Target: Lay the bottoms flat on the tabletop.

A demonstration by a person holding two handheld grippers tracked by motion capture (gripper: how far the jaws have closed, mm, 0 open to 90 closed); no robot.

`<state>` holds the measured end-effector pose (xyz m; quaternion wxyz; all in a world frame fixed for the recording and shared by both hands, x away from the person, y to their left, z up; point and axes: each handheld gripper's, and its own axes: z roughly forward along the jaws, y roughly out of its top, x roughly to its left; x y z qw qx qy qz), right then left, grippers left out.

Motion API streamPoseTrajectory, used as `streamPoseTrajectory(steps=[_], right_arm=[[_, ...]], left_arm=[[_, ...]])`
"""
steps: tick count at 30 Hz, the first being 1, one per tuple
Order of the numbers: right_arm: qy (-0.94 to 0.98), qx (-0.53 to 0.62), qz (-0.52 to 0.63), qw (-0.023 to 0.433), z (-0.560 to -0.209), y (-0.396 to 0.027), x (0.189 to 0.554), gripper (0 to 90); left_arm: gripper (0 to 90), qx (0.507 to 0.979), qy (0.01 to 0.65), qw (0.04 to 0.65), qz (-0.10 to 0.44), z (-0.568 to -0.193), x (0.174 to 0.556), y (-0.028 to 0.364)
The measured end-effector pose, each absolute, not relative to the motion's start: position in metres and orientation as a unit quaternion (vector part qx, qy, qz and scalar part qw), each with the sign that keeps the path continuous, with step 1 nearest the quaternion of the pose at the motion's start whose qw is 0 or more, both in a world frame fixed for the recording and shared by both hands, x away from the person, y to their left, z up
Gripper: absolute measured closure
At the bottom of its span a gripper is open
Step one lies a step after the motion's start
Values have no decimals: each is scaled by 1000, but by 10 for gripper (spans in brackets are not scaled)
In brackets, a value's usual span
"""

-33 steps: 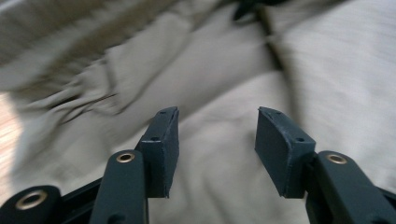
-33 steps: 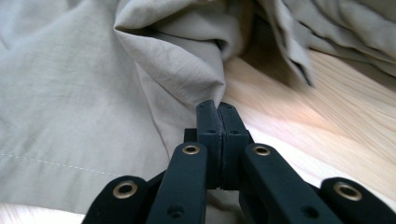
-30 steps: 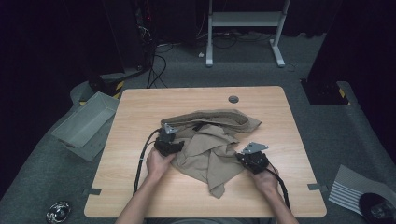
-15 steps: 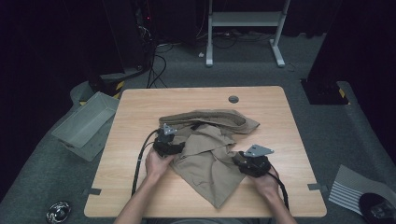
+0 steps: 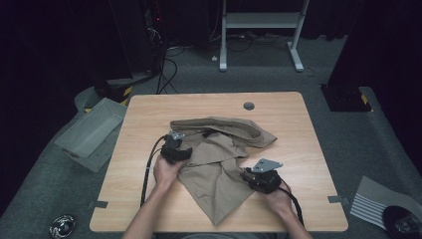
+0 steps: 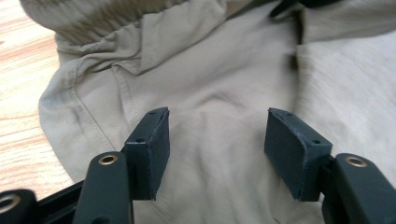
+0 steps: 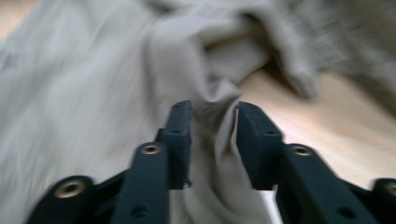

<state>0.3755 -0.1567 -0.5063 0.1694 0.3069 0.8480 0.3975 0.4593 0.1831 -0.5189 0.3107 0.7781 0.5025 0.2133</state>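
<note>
A tan garment (image 5: pixel 219 164) lies crumpled across the middle of the wooden table (image 5: pixel 298 124). My left gripper (image 5: pixel 186 152) rests at its left edge. In the left gripper view, this gripper (image 6: pixel 217 116) is open over flat cloth (image 6: pixel 224 74). Its jaws have just been opening and nothing is pinched between them. My right gripper (image 5: pixel 246 175) sits at the garment's right edge. In the blurred right gripper view, this gripper (image 7: pixel 212 109) has a raised fold of the cloth (image 7: pixel 93 93) between its jaws. They have just been closing around it and still stand apart.
A grey bin (image 5: pixel 92 132) sits on the floor left of the table. A round hole (image 5: pixel 249 105) marks the tabletop's far side. A white desk frame (image 5: pixel 261 30) stands behind. A striped mat (image 5: pixel 378 204) lies on the floor at the right.
The right gripper let go of the cloth edge it held and shifted slightly toward the front. The garment's lower flap dropped and spread toward the front edge. The left hand stayed put.
</note>
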Motion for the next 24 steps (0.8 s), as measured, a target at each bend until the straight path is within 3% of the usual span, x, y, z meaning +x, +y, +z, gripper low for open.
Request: streamPoseTrajectory(steps=[5, 9, 24], right_arm=[[828, 342, 396, 202, -504, -154, 399, 539], [820, 356, 401, 198, -505, -146, 416, 533], [813, 366, 416, 179, -503, -155, 422, 545]], left_arm=[[402, 774, 502, 324, 210, -522, 457, 185], [399, 776, 500, 323, 208, -521, 458, 185], [387, 769, 500, 333, 218, -525, 461, 189]])
